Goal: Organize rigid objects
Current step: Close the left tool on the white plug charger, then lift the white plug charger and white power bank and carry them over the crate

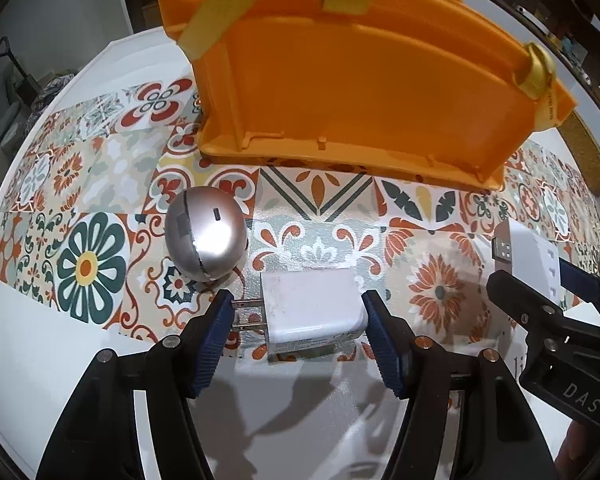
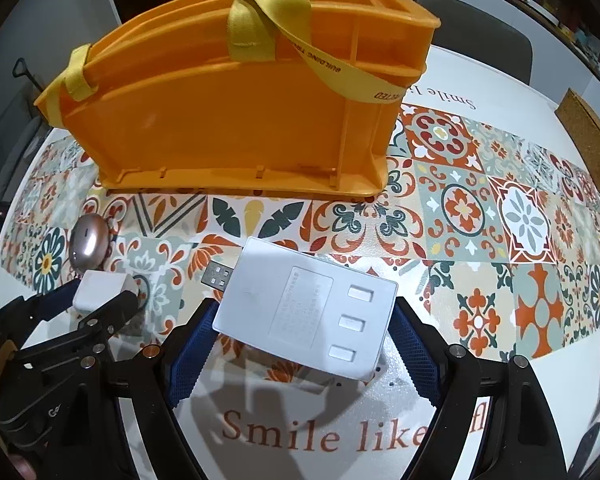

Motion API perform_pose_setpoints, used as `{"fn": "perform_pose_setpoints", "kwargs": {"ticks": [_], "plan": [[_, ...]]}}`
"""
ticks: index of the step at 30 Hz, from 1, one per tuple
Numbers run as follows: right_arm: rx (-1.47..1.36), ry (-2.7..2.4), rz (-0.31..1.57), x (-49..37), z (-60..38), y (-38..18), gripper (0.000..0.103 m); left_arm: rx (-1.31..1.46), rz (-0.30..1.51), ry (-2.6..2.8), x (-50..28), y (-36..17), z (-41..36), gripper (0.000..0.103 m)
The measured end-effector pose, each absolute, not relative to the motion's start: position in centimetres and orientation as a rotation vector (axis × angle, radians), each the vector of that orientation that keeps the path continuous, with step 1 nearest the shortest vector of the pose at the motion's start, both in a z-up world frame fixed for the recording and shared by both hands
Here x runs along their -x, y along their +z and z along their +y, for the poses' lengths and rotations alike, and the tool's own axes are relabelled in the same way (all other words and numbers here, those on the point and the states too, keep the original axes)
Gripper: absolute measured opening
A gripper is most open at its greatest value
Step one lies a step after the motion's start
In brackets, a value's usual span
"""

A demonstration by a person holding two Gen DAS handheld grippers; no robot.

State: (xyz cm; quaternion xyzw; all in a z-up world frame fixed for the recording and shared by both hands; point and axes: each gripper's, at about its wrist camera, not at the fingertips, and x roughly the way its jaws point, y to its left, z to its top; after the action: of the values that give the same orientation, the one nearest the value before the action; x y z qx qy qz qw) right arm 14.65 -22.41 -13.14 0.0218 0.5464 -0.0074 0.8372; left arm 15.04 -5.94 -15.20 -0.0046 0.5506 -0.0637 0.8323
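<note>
- Left wrist view: left tool (image 1: 298, 316) brackets the white wall charger (image 1: 314, 312). One pad touches the prong tips, the other sits at the charger's far end, so it looks clamped lengthwise, though I can't tell if the charger is lifted or resting on the counter (image 1: 28, 360).
- Same view, count: one charger, one silver round gadget (image 1: 206, 234) just beside it on the patterned mat (image 1: 320, 236), and one orange caddy (image 1: 364, 80) with yellow straps behind. The right tool enters at the right edge, carrying a white USB box (image 1: 534, 258).
- Right wrist view: right tool (image 2: 304, 320) is clenched on the USB box (image 2: 306, 308), pads on its two long edges, USB plug pointing toward the caddy (image 2: 228, 112). Box seems raised off the counter, judging by its shadow.
- Same view, count: one USB box, one charger (image 2: 100, 288) in the left tool (image 2: 96, 294), one round gadget (image 2: 89, 234), one caddy, one cork board (image 2: 590, 142) at far right.
- Step, my read: both items grasped, transfer to caddy pending.
- Next move needs lift above the caddy rim and alignment with a free slot; round gadget remains.
</note>
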Motion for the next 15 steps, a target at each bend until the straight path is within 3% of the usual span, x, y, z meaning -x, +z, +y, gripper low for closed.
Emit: {"fn": "perform_pose_setpoints", "kwargs": {"ticks": [15], "plan": [[-0.079, -0.007, 1.1, -13.9, -22.5, -9.5, 0.084, 0.002, 1.048, -0.193, -14.2, -10.2, -5.1, 0.065]]}}
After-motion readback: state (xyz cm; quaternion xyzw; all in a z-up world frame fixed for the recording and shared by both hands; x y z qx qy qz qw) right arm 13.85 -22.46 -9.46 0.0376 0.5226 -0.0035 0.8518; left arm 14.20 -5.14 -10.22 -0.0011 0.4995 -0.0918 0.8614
